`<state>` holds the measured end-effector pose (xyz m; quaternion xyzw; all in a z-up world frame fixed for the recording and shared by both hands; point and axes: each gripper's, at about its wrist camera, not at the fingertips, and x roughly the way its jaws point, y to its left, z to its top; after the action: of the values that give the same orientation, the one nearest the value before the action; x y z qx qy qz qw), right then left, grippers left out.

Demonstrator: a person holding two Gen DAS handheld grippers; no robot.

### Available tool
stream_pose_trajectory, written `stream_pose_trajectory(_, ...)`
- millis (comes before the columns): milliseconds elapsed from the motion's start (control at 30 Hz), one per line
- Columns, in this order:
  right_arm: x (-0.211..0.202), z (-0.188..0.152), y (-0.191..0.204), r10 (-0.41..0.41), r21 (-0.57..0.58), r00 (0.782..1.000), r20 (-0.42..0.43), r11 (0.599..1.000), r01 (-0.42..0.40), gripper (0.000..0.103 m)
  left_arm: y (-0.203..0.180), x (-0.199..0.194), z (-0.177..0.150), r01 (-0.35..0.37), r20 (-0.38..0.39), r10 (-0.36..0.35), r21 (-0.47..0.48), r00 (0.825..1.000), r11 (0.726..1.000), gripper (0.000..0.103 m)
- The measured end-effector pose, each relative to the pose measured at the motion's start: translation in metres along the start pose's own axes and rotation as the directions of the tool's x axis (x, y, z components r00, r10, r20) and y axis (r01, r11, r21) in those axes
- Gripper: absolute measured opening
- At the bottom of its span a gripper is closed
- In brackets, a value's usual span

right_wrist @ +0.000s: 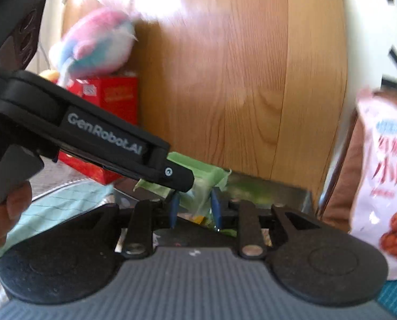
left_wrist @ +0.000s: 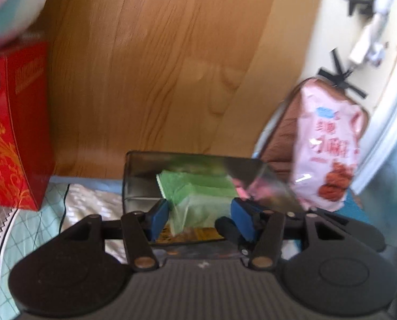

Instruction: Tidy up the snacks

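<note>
A green snack packet (left_wrist: 198, 197) lies in a clear bin (left_wrist: 139, 176) against the wooden headboard. My left gripper (left_wrist: 199, 217) is over the bin, its blue pads on either side of the packet with gaps showing, so it looks open. In the right wrist view my right gripper (right_wrist: 194, 210) has its blue pads close on the same green packet (right_wrist: 198, 186), and the left gripper's body (right_wrist: 105, 141) crosses in front. A pink snack bag (left_wrist: 329, 144) stands upright to the right of the bin; it also shows in the right wrist view (right_wrist: 385, 176).
A red tissue box (left_wrist: 14, 133) stands at the left with a pastel plush toy (right_wrist: 97, 45) on top. The wooden headboard (left_wrist: 158, 66) is directly behind. A brown cushion (left_wrist: 281, 133) is behind the pink bag. A quilted cloth (left_wrist: 32, 229) covers the surface.
</note>
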<state>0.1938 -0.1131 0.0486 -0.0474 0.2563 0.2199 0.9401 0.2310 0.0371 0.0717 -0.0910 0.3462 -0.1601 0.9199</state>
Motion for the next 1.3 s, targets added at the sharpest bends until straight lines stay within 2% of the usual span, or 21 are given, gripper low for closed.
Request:
stream_pose_trajectory(67,-0.007,-0.002,-0.002,0.008,0.016,1.0,0.017,1.0,-0.009,0.034,0.0,-0.003,-0.004,0.005,0.017,-0.005,0.0,1.0,1.0,0.058)
stream_pose_trajectory(267,-0.043,-0.009,-0.003,0.024,0.027,0.999,0.047,0.999,-0.025,0.034,-0.007,-0.036,-0.017,-0.01,0.085,0.009,0.008,0.996,1.0,0.057)
stream_pose_trajectory(400,-0.076,-0.034,-0.002,0.074,0.092,0.997,0.02,0.993,-0.075,0.037,-0.004,-0.077,-0.049,0.005,0.133,-0.004,-0.011,0.991,1.0,0.057)
stream_pose_trajectory(500,-0.09,-0.054,0.002,0.108,0.122,0.993,-0.048,0.987,-0.102,0.038,0.006,-0.095,-0.076,0.019,0.12,-0.012,-0.057,0.993,0.998,0.058)
stream_pose_trajectory(600,-0.11,-0.07,0.007,0.117,0.149,0.99,-0.076,0.983,-0.105,0.038,0.018,-0.107,-0.099,0.022,0.101,-0.011,-0.101,0.995,0.995,0.058)
stream_pose_trajectory(700,-0.132,-0.082,0.003,0.164,0.218,0.985,-0.056,0.965,-0.149,0.038,0.032,-0.117,-0.117,0.033,0.079,-0.021,-0.159,0.997,0.987,0.058)
stream_pose_trajectory(767,-0.143,-0.088,-0.004,0.205,0.262,0.978,-0.029,0.946,-0.191,0.043,0.039,-0.123,-0.127,0.036,0.07,-0.023,-0.187,0.997,0.982,0.058)
stream_pose_trajectory(867,-0.156,-0.095,-0.009,0.286,0.322,0.958,-0.008,0.908,-0.268,0.046,0.045,-0.133,-0.138,0.045,0.068,-0.032,-0.201,0.997,0.979,0.058)
stream_pose_trajectory(967,-0.164,-0.097,-0.001,0.33,0.3,0.943,-0.028,0.903,-0.307,0.048,0.046,-0.139,-0.146,0.084,0.063,-0.072,-0.204,0.995,0.975,0.058)
stream_pose_trajectory(1200,-0.16,-0.101,0.026,0.315,0.197,0.945,-0.094,0.936,-0.292,0.048,0.024,-0.143,-0.153,0.136,0.048,-0.131,-0.137,0.99,0.981,0.058)
stream_pose_trajectory(1300,-0.153,-0.099,0.033,0.311,0.172,0.945,-0.104,0.941,-0.291,0.048,0.013,-0.138,-0.156,0.118,0.034,-0.115,-0.098,0.993,0.988,0.058)
